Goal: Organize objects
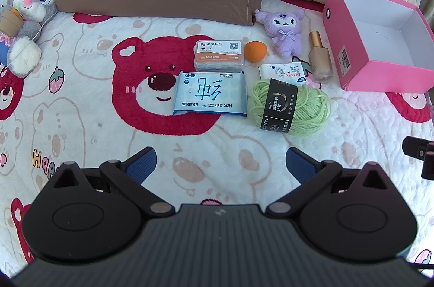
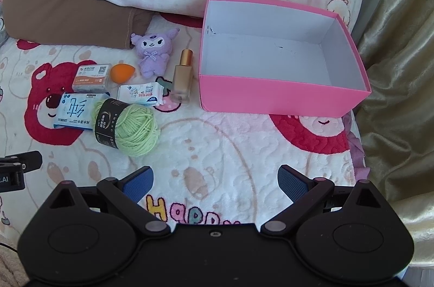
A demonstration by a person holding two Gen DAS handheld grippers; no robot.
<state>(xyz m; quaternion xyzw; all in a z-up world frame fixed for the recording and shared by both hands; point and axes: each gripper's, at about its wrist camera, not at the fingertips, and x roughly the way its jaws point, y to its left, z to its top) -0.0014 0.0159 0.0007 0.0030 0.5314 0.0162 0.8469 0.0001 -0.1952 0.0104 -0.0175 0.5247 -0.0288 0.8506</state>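
- The pink box (image 2: 282, 97) sits open and empty on the bed (image 2: 217, 146), at the right end of the row of small things, its long axis running left to right across the right wrist view and its mouth facing up.
- Just left of the box stands a foundation bottle (image 2: 182, 78), upright, gold cap on top; it is the item nearest the box.
- Beside the bottle lies a small tissue pack (image 2: 141, 94), flat; behind it sits a purple plush toy (image 2: 154, 53), face toward the cameras.
- A green yarn ball (image 2: 127, 127) lies nearest the grippers, its black band wrapped around the middle, long axis roughly left to right.
- Farther left are a blue wet-wipes pack (image 1: 210, 94), a floss-pick box (image 1: 219, 55) and an orange makeup sponge (image 1: 255, 50), all lying flat, long sides across the view.
- The left gripper (image 1: 221, 165) hovers over the bed in front of the wipes, jaws spread wide, holding nothing.
- The right gripper (image 2: 215, 184) hovers before the gap between yarn and box, jaws likewise apart and empty.
- Judgement: sorting has not begun; nothing is in the box. A sensible next move is to lower one gripper over a near item, likely the yarn, and close across its narrow width.
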